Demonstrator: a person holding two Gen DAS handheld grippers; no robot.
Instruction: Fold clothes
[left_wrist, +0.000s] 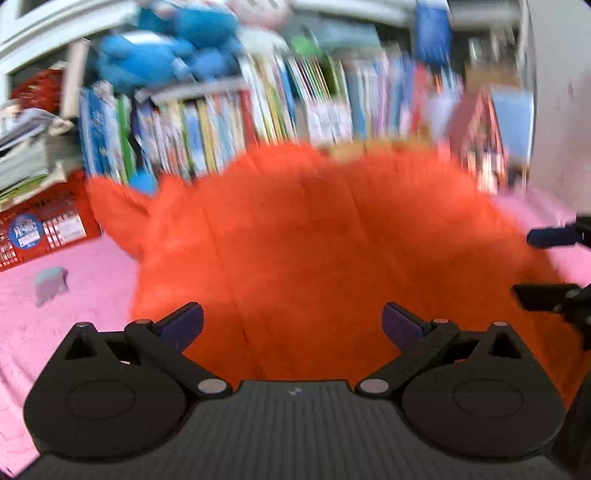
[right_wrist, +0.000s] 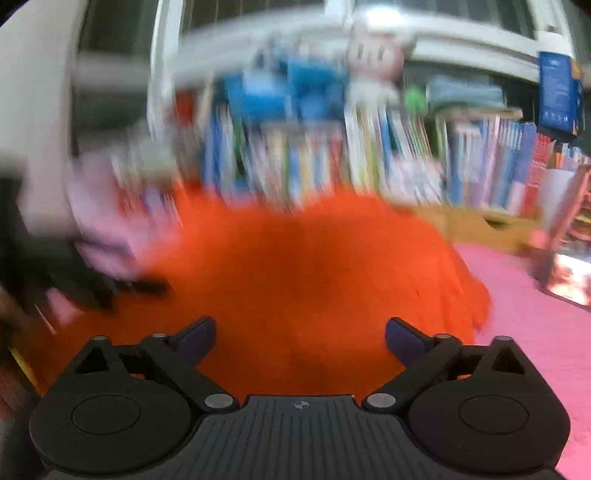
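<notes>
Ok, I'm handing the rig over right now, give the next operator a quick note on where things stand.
Left gripper: open, holding nothing, just above the near part of the orange garment.
Right gripper: open, holding nothing, over the same garment.
The garment lies in a rumpled heap on the pink cover, in front of the bookshelf. A small grey-blue item sits apart on the pink cover, to the left.
Done: no neat fold visible; both views are blurred.
Left: spread it flat, then fold.

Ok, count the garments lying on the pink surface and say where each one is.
1. An orange garment lies spread on the pink surface, ahead of both open grippers, in front of the bookshelf. Others may lie out of view.
</notes>
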